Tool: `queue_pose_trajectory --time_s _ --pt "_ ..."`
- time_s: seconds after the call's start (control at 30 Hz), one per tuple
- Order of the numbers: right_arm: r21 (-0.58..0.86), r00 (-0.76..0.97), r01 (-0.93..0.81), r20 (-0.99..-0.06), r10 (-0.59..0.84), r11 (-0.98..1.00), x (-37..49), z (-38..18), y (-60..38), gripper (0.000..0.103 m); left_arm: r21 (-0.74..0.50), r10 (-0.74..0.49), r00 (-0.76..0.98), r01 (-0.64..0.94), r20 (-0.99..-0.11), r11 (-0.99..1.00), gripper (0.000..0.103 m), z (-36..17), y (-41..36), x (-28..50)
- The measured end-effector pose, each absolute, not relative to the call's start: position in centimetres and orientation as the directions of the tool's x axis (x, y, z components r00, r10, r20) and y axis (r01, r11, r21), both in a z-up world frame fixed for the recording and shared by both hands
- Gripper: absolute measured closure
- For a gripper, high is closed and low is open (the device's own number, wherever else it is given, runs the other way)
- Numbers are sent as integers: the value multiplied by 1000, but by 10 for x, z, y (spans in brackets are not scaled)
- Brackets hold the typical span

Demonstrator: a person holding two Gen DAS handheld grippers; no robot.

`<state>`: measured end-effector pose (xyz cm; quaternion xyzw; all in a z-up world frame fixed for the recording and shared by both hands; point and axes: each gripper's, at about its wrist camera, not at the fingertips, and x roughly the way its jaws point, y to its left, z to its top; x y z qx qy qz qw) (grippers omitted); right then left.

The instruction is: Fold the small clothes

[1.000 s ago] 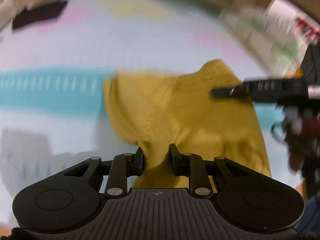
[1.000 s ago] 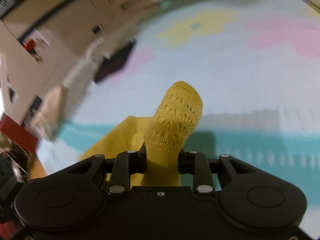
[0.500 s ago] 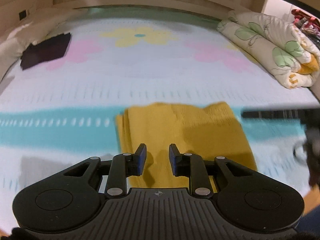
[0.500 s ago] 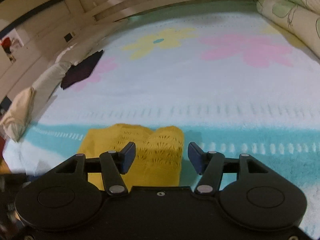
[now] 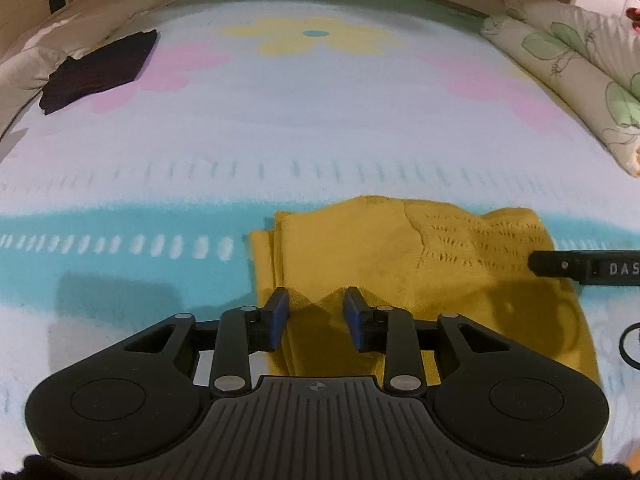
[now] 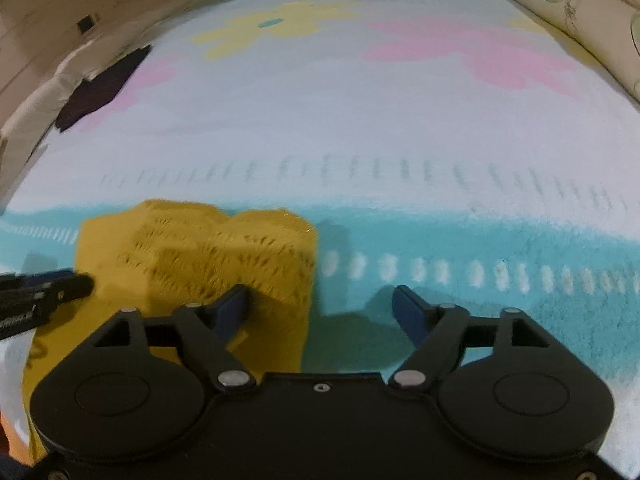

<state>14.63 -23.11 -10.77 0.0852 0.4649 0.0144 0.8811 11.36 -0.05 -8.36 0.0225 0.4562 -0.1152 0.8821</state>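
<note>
The yellow knit top [image 5: 400,264] is lying folded on the bed's teal stripe [image 5: 120,264], its long side running along the stripe. The left tongs [image 5: 316,316] are opening narrowly over its near edge, cloth between the tips but not pinched. The right tongs [image 6: 320,312] are opening wide, straddling its right edge. Only the left view is showing the flowered quilt [image 5: 568,60] beyond the stripe.
</note>
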Motion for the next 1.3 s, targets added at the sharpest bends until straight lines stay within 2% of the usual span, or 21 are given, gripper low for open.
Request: queue_pose_trajectory --time_s 0.07,0.17,0.23,0.33,0.37,0.47,0.63,0.8,0.9,1.0,1.03,1.07,1.13,1.17,1.3 --pt "198 576 76 -809 119 977 146 -104 -235 24 -72 -177 583 199 -793 977 73 -75 3 110" --pt "163 637 54 -766 92 985 135 -86 -229 23 -59 -169 654 187 -737 981 73 -54 5 95" --pt "162 687 36 -720 93 986 123 -71 -226 19 -56 -170 691 185 -703 981 73 -40 5 88" --pt "183 748 24 -655 104 983 99 -47 -224 5 -47 -166 745 179 -646 983 72 -18 2 70" --pt "186 762 13 -639 110 983 93 -41 -223 1 -43 -162 762 174 -626 984 70 -13 1 64" --pt "175 807 -13 -580 113 985 68 -24 -218 0 -51 -160 804 159 -573 986 61 0 3 42" --pt "195 814 21 -573 97 980 30 -27 -209 0 -96 -137 778 98 -614 991 60 -9 9 21" --pt "173 782 45 -619 73 984 9 -37 -204 0 -47 -160 729 173 -666 984 60 -22 3 3" --pt "162 770 43 -634 71 986 1 -42 -200 0 -18 -123 722 152 -681 988 60 -32 2 -7" --pt "143 760 37 -647 65 989 -10 -46 -195 0 -90 -171 689 153 -705 984 59 -40 9 -9" --pt "129 757 37 -651 57 991 -12 -47 -193 0 -117 -196 674 161 -713 980 52 -42 10 -11" --pt "112 756 38 -654 45 993 -13 -48 -190 0 -131 -207 662 163 -720 978 34 -43 11 -11" --pt "92 755 29 -654 38 995 -16 -49 -186 0 -108 -182 673 152 -717 983 17 -45 11 -13" --pt "88 757 27 -652 38 996 -17 -49 -184 0 -84 -166 682 152 -712 985 13 -45 10 -14" --pt "77 759 32 -651 26 996 -19 -48 -184 0 -57 -141 687 144 -713 988 12 -47 9 -20"
